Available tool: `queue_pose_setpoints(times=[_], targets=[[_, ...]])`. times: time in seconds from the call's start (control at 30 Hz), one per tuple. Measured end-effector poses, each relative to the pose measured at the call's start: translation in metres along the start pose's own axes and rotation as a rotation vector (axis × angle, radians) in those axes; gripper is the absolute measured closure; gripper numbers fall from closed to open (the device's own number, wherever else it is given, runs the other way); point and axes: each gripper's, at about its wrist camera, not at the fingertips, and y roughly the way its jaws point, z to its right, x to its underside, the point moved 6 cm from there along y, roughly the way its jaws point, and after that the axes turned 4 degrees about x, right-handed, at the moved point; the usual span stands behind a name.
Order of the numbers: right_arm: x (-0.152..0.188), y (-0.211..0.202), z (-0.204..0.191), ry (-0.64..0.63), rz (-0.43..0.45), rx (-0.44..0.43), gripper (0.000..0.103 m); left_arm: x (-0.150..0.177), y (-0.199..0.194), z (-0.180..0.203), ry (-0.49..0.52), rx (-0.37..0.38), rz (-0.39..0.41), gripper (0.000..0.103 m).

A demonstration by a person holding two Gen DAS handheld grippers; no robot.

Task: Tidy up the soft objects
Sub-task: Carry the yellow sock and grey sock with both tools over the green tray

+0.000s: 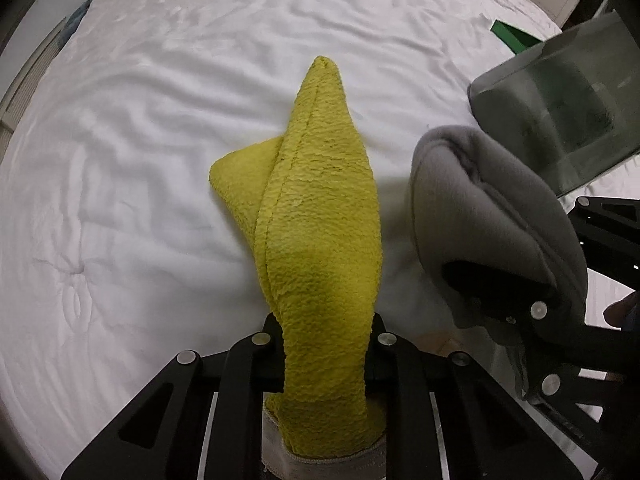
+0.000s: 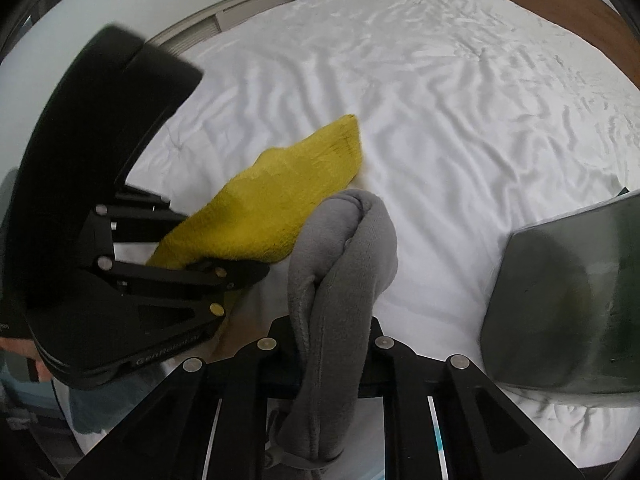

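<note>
left wrist view looks down its own black fingers at a yellow towel (image 1: 320, 208), which the left gripper (image 1: 326, 340) has clamped at its lower end; the jaws are closed on the fabric and the pads themselves are covered by it. the towel's folded far tip points away over the white bed sheet (image 1: 140, 160), and whether that tip touches the sheet cannot be told. to the right, a grey cloth (image 1: 480, 216) is pinched by the right gripper (image 1: 500, 300), whose jaw tips are buried in the folds. a blurred translucent grey container (image 1: 560, 100) fills the upper right, its far side cut off by the lens edge, and a green object (image 1: 508, 34) peeks out beyond it, mostly hidden.

right wrist view shows the grey cloth bunched between closed jaws, just beside the yellow towel, possibly brushing it. the left gripper's body blocks the left of this view, and the container sits at the right edge, cropped.
</note>
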Motion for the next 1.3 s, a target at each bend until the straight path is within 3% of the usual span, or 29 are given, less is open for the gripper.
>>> queue_pose_setpoints(times=[0.3,0.6,0.83,1.0,1.3], targets=[[-0.021,-0.029,0.017,0.04,0.108,0.022,0.089,-0.015,-0.047,-0.022,-0.102,0.038,0.137,0.088],[0.013,-0.091,0.007,0.054,0.138,-0.061,0.089,0.019,-0.101,-0.017,-0.142,0.067,0.192,0.088],[0.072,-0.158,0.006,0.04,0.08,-0.12,0.089,0.076,-0.126,0.038,-0.143,0.076,0.106,0.088],[0.123,-0.19,0.033,0.053,0.015,-0.131,0.089,0.106,-0.124,0.094,-0.134,0.119,0.014,0.088],[0.205,-0.224,0.088,0.112,-0.112,-0.117,0.089,0.125,-0.1,0.182,-0.041,0.19,-0.138,0.088]])
